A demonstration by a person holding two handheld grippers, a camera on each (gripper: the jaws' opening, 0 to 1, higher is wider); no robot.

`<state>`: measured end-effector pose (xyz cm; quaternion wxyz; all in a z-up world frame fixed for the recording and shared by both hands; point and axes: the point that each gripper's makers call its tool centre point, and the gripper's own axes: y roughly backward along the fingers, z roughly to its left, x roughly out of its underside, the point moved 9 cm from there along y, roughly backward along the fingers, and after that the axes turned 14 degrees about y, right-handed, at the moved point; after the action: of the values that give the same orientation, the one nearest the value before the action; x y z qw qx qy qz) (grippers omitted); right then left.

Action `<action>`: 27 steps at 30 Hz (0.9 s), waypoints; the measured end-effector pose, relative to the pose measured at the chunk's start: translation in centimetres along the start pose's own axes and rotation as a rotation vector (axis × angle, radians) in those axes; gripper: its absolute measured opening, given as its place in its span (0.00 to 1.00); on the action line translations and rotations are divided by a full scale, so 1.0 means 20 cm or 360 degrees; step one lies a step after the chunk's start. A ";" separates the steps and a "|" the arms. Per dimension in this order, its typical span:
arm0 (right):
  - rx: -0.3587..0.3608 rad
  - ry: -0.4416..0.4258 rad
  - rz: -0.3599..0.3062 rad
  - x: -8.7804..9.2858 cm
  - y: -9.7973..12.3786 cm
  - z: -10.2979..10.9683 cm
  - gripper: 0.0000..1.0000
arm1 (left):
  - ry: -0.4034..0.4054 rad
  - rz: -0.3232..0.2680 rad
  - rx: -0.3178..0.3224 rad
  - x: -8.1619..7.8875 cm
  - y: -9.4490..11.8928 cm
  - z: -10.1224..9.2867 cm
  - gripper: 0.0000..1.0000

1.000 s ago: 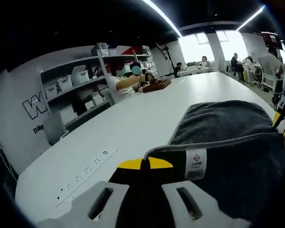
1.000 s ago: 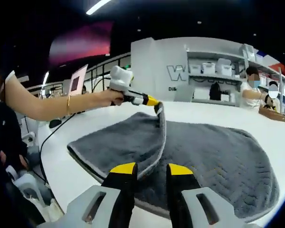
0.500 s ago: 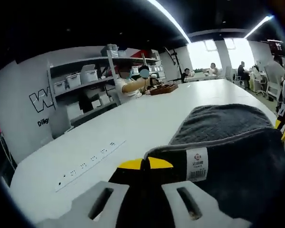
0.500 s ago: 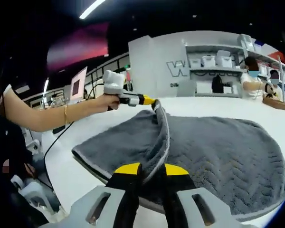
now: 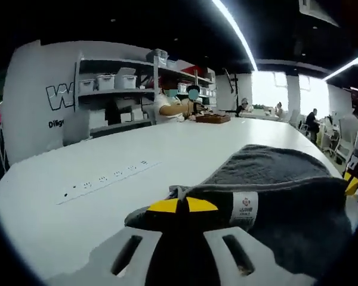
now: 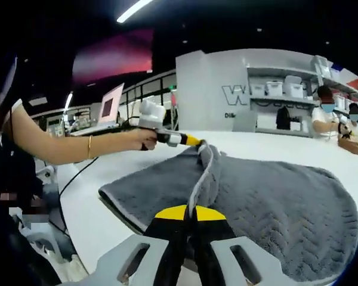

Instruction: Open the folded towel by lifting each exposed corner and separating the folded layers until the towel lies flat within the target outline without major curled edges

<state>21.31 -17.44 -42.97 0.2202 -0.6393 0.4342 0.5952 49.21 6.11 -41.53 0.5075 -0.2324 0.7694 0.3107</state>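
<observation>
I have both the left gripper (image 5: 182, 205) and right gripper (image 6: 190, 213) pinching the hem of the soft grey herringbone-textured towel (image 6: 274, 202) on the white table (image 5: 77, 208); it looks limp and light, best held at corners.

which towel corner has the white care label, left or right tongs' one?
The corner clamped in the left tongs: the white label with a red logo and barcode sits on the towel edge just beside them. The right tongs grip a plain edge.
</observation>
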 end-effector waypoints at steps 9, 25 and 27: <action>-0.0027 0.0071 -0.0010 -0.02 0.00 0.02 0.00 | 0.0794 -0.0011 0.0149 0.06 0.02 0.05 0.09; -0.0067 0.0162 -0.0037 -0.06 -0.01 0.07 0.00 | 0.1370 0.0020 0.0303 0.11 0.04 0.01 0.31; -0.0065 0.0176 -0.0036 -0.06 -0.01 0.08 0.00 | 0.1360 0.0041 0.0288 0.12 0.03 0.01 0.30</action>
<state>20.62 -15.80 -42.17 0.1895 -0.6806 0.4262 0.5651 47.99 6.58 -43.67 0.1580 -0.2851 0.9372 0.1242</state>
